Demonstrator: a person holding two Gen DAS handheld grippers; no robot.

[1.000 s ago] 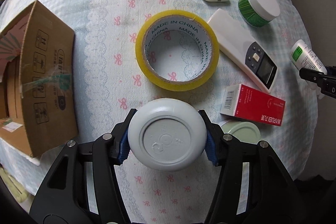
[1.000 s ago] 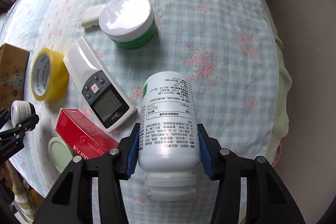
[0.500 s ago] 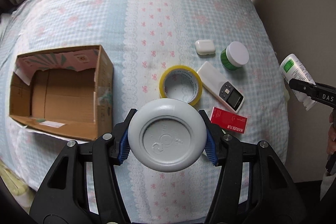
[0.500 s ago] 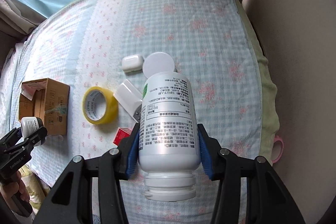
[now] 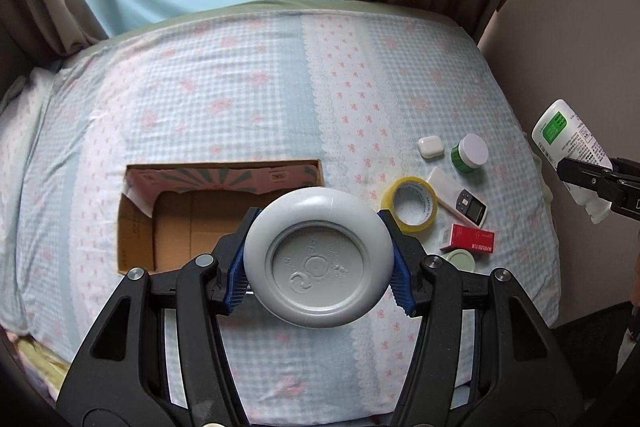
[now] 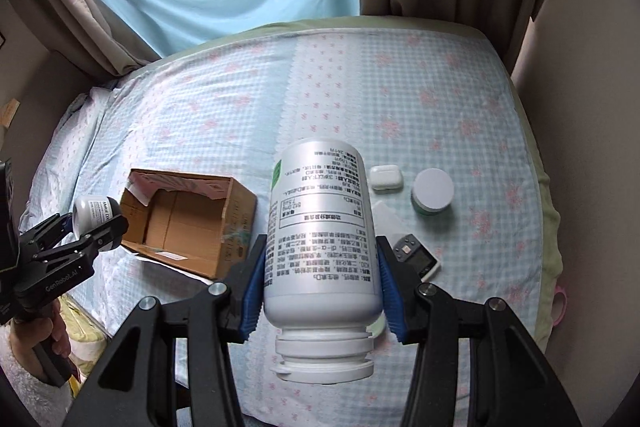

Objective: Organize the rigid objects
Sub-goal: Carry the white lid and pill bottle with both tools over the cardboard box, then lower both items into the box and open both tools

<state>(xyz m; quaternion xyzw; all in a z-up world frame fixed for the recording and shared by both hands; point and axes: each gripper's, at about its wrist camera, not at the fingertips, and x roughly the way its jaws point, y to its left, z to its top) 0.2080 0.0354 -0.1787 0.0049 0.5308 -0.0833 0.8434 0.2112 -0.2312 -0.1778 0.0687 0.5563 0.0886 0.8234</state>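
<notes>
Left wrist view: left gripper point(image 5: 319, 259) pinching jar point(image 5: 318, 259), right gripper point(image 6: 322, 285) pinching bottle point(image 6: 320, 227); cardboard box point(image 5: 176, 227) empty; six items remain near bed's right edge.

Both wrist cameras look down from high above the bed point(image 5: 280, 99), facing the curtained window, the left over the cardboard box point(image 5: 136, 227), the right further right, sharing box and scattered items.
</notes>
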